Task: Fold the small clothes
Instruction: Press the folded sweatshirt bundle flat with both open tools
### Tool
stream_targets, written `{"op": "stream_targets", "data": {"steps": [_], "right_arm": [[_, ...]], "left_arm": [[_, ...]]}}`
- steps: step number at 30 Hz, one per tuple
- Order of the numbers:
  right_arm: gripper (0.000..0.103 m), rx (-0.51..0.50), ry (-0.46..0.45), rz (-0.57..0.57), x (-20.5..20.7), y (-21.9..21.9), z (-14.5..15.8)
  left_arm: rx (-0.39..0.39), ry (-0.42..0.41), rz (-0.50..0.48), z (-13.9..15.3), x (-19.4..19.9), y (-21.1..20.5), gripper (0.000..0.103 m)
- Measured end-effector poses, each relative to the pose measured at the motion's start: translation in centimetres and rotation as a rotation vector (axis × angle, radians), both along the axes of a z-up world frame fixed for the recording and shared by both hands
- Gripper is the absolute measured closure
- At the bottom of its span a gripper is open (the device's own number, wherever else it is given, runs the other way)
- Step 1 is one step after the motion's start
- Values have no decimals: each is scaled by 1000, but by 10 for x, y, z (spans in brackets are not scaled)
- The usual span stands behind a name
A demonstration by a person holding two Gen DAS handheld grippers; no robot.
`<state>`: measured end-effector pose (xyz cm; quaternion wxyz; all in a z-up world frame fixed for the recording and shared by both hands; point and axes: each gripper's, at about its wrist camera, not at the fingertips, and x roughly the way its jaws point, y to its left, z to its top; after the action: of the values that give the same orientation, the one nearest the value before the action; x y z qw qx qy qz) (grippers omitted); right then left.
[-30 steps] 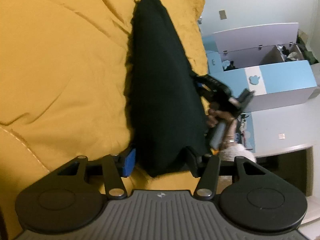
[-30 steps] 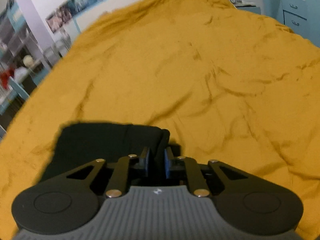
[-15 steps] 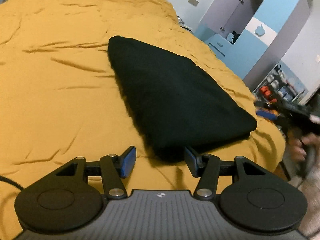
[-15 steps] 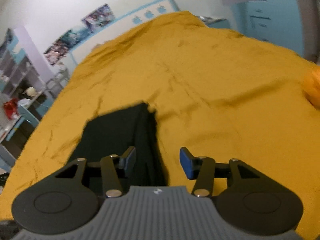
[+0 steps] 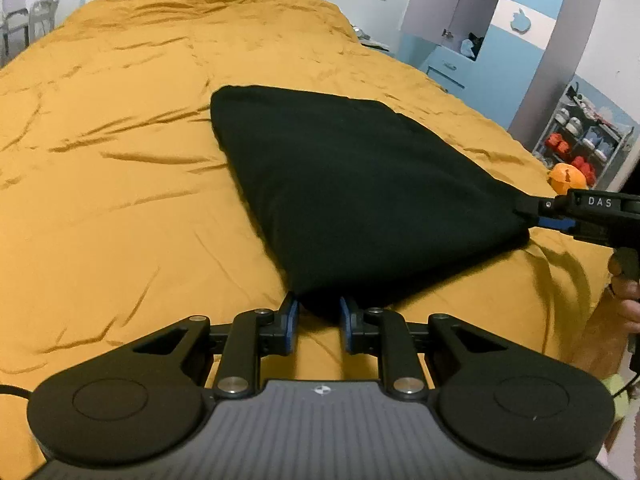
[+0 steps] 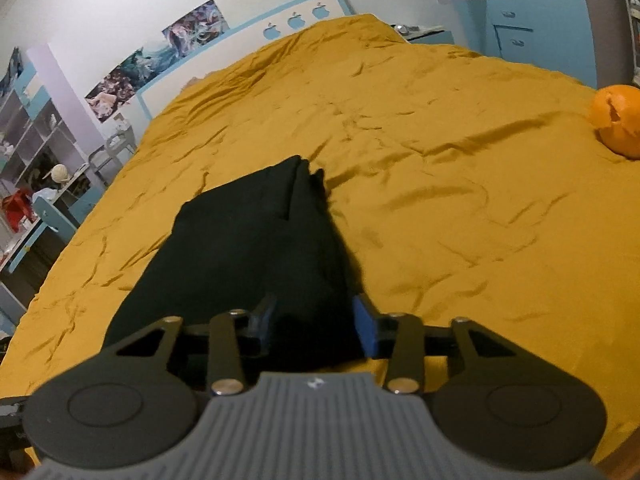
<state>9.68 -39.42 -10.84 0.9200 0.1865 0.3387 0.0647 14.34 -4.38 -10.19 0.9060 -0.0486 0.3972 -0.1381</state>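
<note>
Garment corners between both claws

Black folded garment [image 5: 360,192] lies mid-bedspread [image 5: 120,200]; left gripper [image 5: 319,314] and right gripper [image 6: 316,320], at six o'clock, stand spread around its corners—uneven closing could spoil the fold.

A black folded garment [image 5: 352,184] lay flat on the mustard-yellow bed [image 5: 120,184]. The left tool [image 5: 319,322] stood at the near corner of the garment, its blue-padded fingers [image 5: 291,320] partly apart, one on each side of that corner. The right tool [image 5: 538,214] touched the right corner of the garment; whether it gripped the cloth was not clear. Behind the right tool, an orange object [image 5: 566,178] rested at the bed's edge.
</note>
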Motion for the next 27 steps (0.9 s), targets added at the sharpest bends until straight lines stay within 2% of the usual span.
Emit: {"op": "stream_targets", "data": {"steps": [2,4,8,11,13,16,18,20,24,27], "right_arm": [[92,-40,5,-15,2,4,-1],[95,-39,8,-24,3,4,0],[98,-32,-22,-49,-4,-1,12],[98,-53,10,-41,0,0,2],[99,-37,45,-54,3,-2,-10],[98,-8,46,-69,1,-6,-19],[90,-7,39,-65,-1,-7,-19],[80,-28,-2,-43,-5,-7,-11],[75,-104,-196,-15,-29,-5,25],[75,-62,-275,58,-32,1,42]], "left_arm": [[11,-3,9,0,2,-2,98],[28,-11,23,4,1,-3,99],[145,-9,4,5,-3,-12,98],[121,37,22,-6,1,-9,98],[109,45,29,-8,0,-7,98],[90,54,32,-7,-1,-5,98],[76,69,28,-1,-4,-1,98],[65,71,31,10,-11,4,97],[19,7,53,40,-23,17,96],[-97,-55,33,56,-19,19,93]]}}
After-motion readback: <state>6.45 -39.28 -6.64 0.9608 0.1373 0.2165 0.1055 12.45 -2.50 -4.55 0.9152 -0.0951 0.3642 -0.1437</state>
